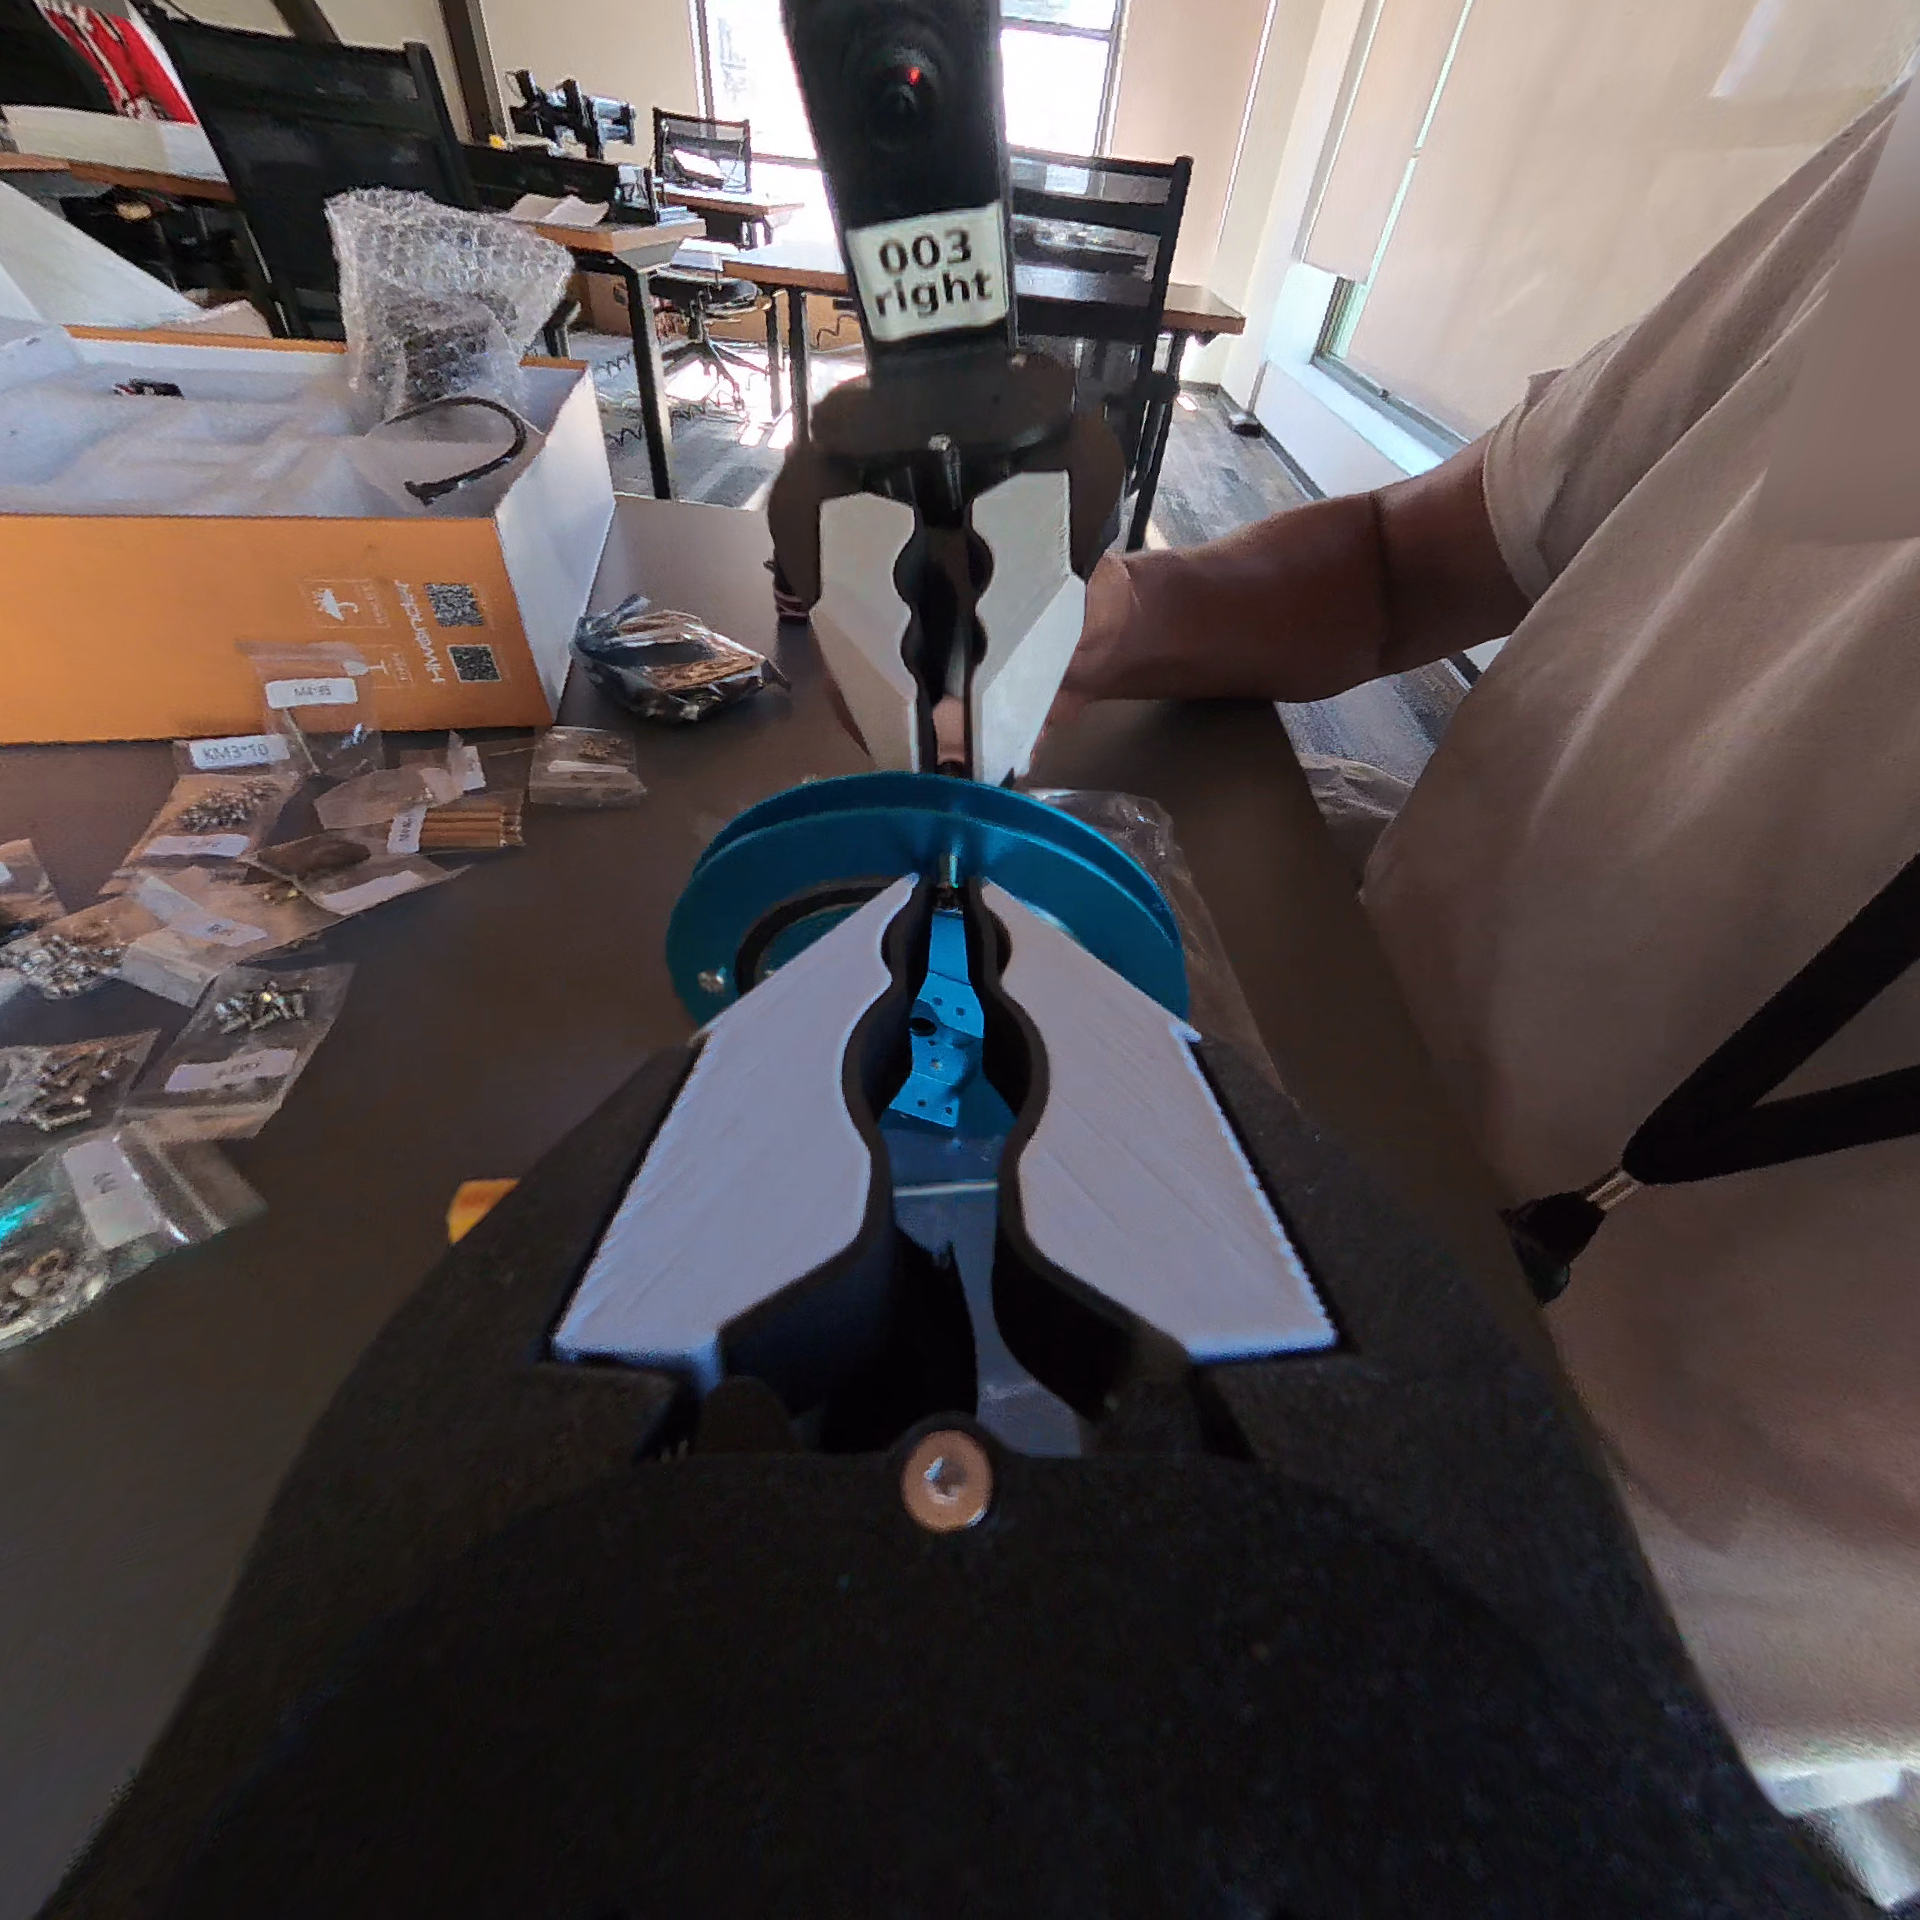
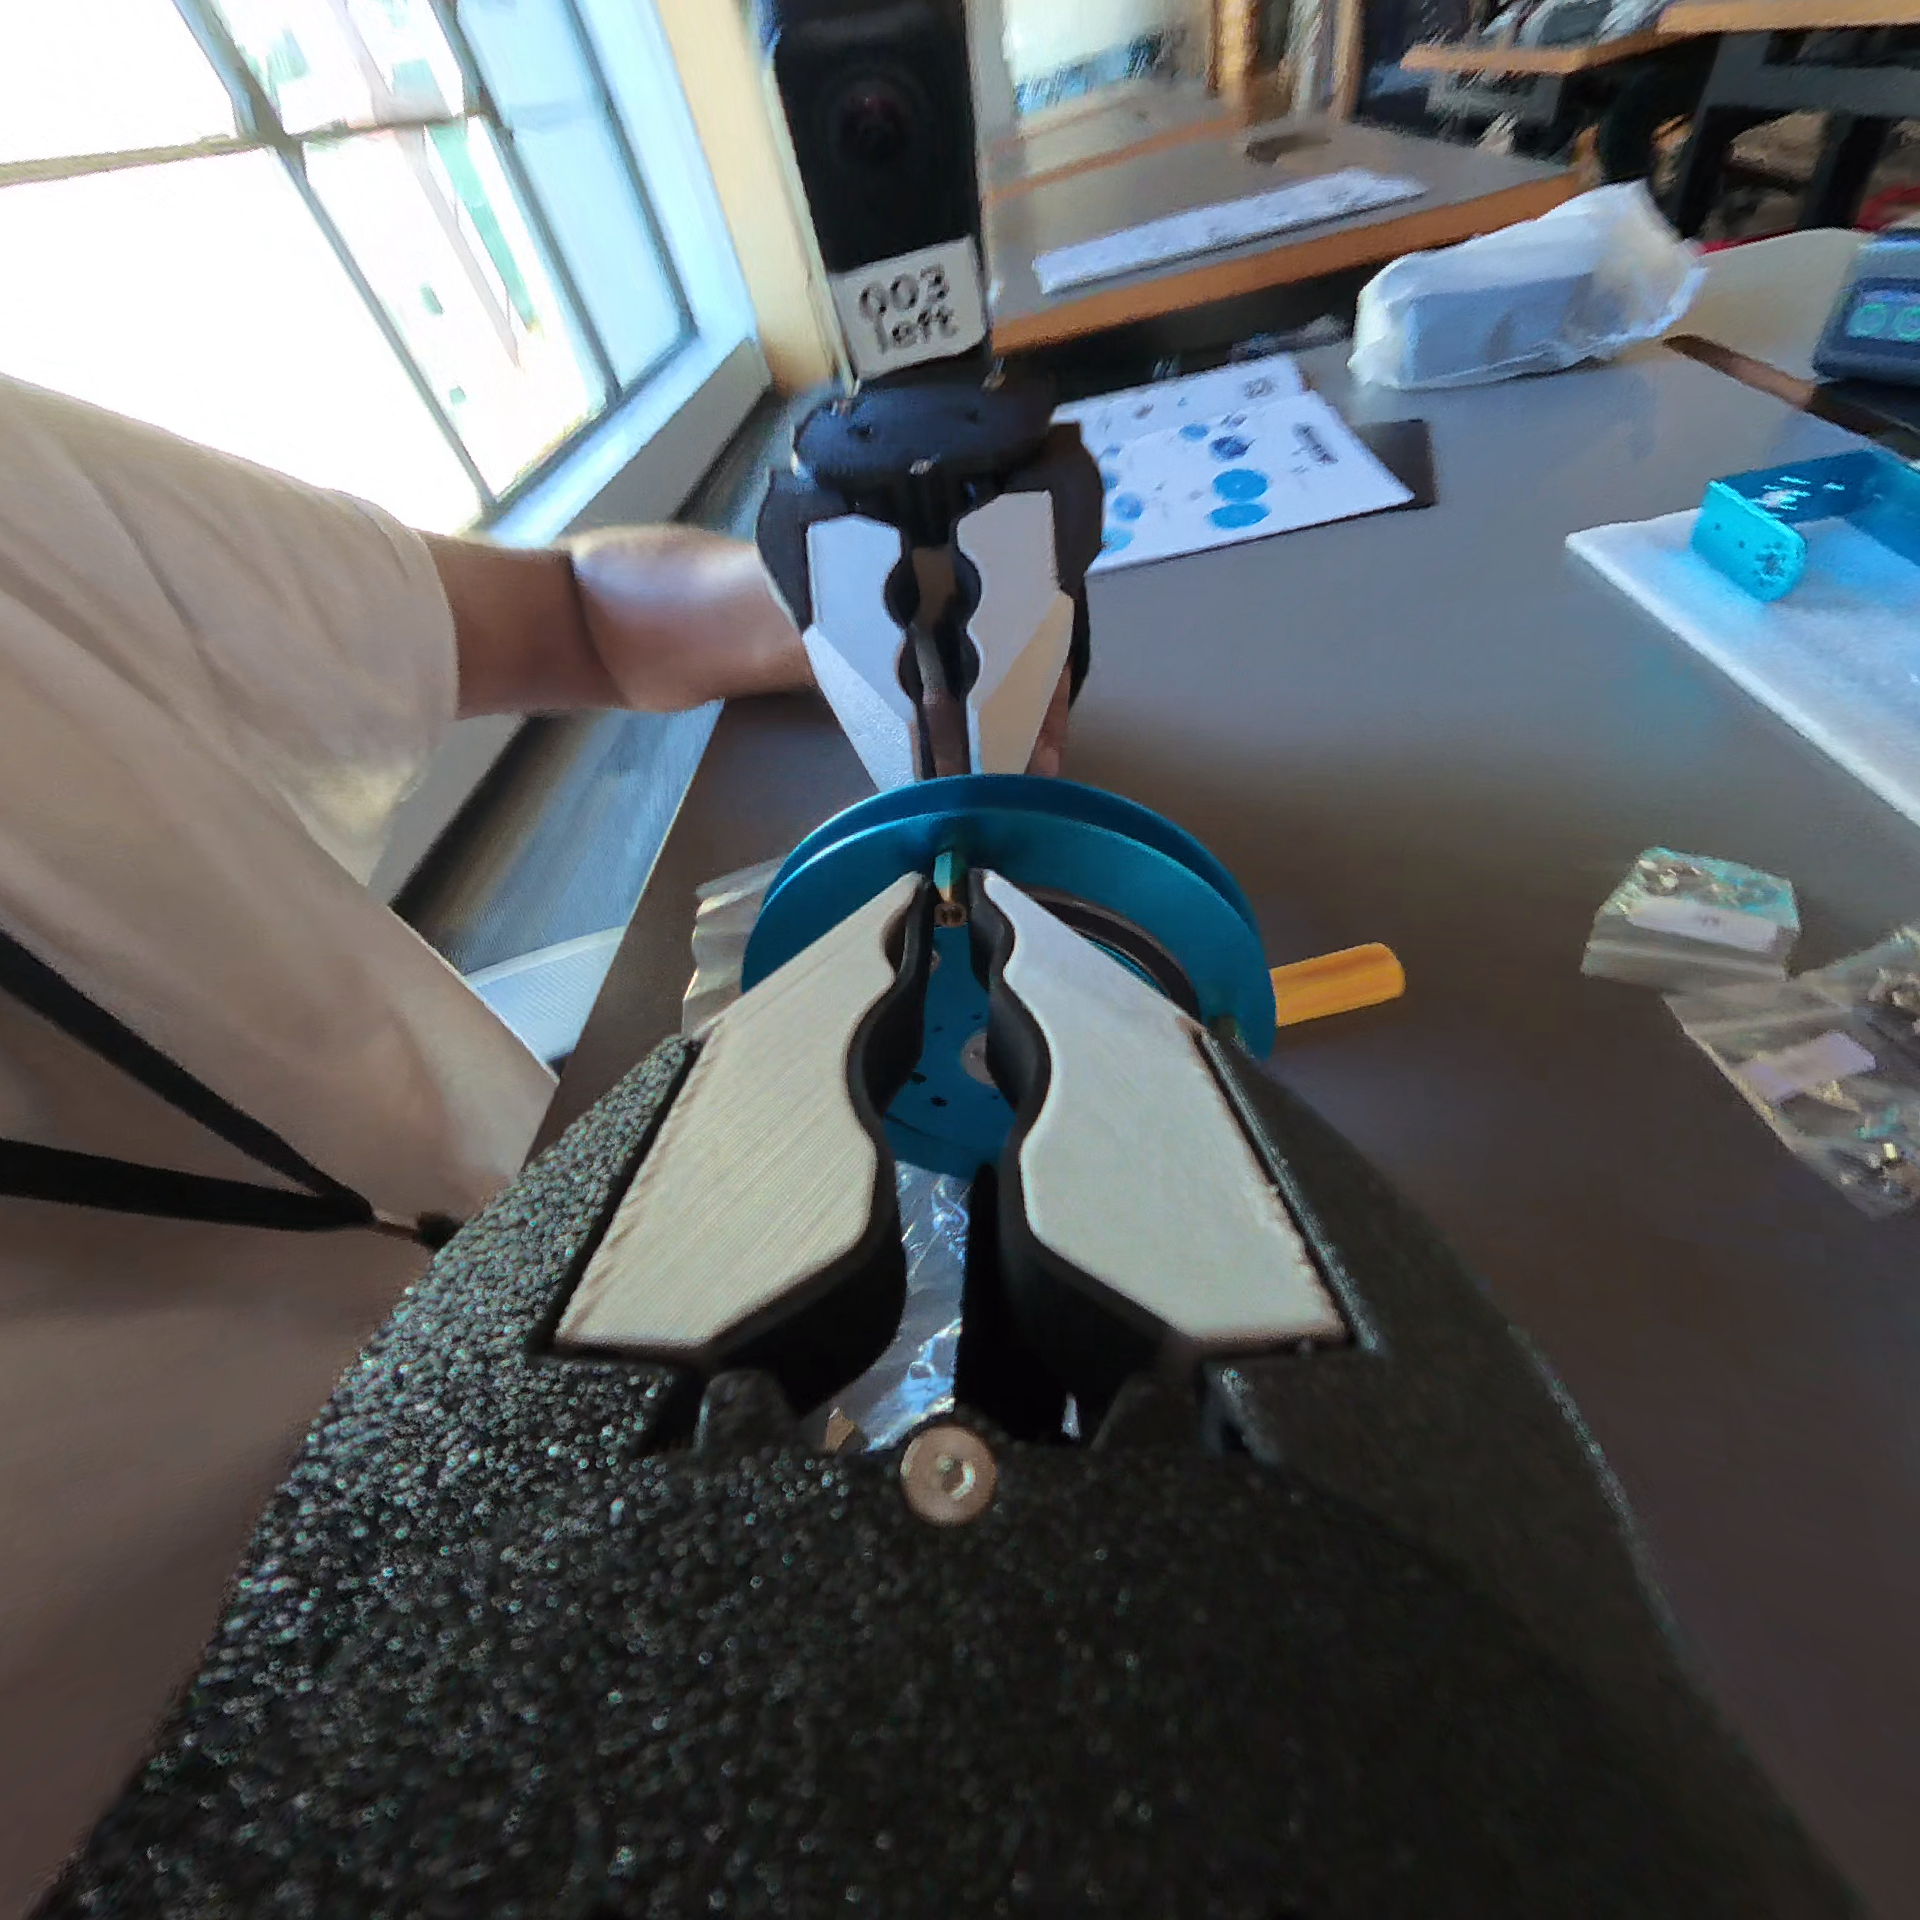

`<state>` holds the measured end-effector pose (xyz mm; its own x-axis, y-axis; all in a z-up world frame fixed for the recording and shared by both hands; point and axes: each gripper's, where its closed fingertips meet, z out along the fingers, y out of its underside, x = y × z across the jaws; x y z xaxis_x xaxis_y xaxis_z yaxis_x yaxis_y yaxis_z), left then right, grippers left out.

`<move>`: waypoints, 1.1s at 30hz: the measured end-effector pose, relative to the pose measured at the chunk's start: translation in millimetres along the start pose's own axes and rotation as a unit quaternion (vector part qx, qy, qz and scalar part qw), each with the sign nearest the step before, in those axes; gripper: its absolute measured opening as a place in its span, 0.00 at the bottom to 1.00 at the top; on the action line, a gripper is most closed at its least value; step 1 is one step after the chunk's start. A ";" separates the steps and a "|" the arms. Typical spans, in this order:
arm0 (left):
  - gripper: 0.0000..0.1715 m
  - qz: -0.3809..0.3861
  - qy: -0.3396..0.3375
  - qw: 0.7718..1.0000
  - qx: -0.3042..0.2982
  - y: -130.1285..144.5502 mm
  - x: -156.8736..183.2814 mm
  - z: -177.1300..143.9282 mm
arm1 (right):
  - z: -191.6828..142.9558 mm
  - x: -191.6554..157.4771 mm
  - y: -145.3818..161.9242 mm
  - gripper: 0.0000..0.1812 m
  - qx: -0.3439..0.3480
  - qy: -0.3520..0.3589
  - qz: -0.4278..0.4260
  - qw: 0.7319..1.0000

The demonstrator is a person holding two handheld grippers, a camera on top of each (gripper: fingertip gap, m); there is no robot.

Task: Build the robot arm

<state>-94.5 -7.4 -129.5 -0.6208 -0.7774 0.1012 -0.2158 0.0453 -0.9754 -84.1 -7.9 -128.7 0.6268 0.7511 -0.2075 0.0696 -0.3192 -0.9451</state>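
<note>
Blue metal disc assembly (image 1: 925,842) on dark table (image 1: 436,1039); we see left gripper (image 1: 943,883) and right gripper (image 2: 948,883) pinching its rim from opposite sides; we advise steady, even grip.

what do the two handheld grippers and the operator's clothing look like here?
Both match: left gripper and right gripper have white ribbed fingers with wavy black inner pads, a textured black body, a silver centre screw, and a black camera with a white label. The person wears a beige short-sleeved shirt and a black lanyard.
</note>
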 end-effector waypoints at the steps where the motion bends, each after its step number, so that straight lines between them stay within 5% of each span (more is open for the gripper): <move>1: 0.03 -0.008 -0.002 1.000 -0.004 2.0 5.0 -2.6 | 2.9 -4.4 0.1 0.03 -0.014 -0.002 -0.016 1.000; 10: 0.03 0.023 -0.207 0.977 -0.052 40.8 44.9 -54.7 | 45.4 -36.8 9.1 0.03 -0.227 -0.097 -0.104 0.964; 16: 0.04 0.015 -0.313 0.949 -0.009 42.9 87.3 -88.0 | 83.7 -56.6 36.6 0.03 -0.387 -0.147 -0.169 0.895; 21: 0.04 -0.005 -0.354 0.935 -0.023 55.5 94.5 -85.5 | 95.4 -72.3 48.7 0.03 -0.460 -0.158 -0.190 0.853; 26: 0.04 -0.024 -0.335 0.940 -0.064 62.8 89.1 -64.1 | 98.3 -75.3 61.5 0.03 -0.480 -0.168 -0.182 0.842; 33: 0.05 -0.029 -0.339 0.936 -0.088 75.3 81.8 -59.3 | 102.6 -80.7 69.1 0.04 -0.402 -0.196 -0.128 0.885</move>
<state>-206.2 -30.4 -183.0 0.0033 -0.9986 -0.0533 -0.3916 0.0477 -0.9189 -209.5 -31.3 -203.2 0.2033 0.9509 -0.2334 0.7995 -0.2988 -0.5210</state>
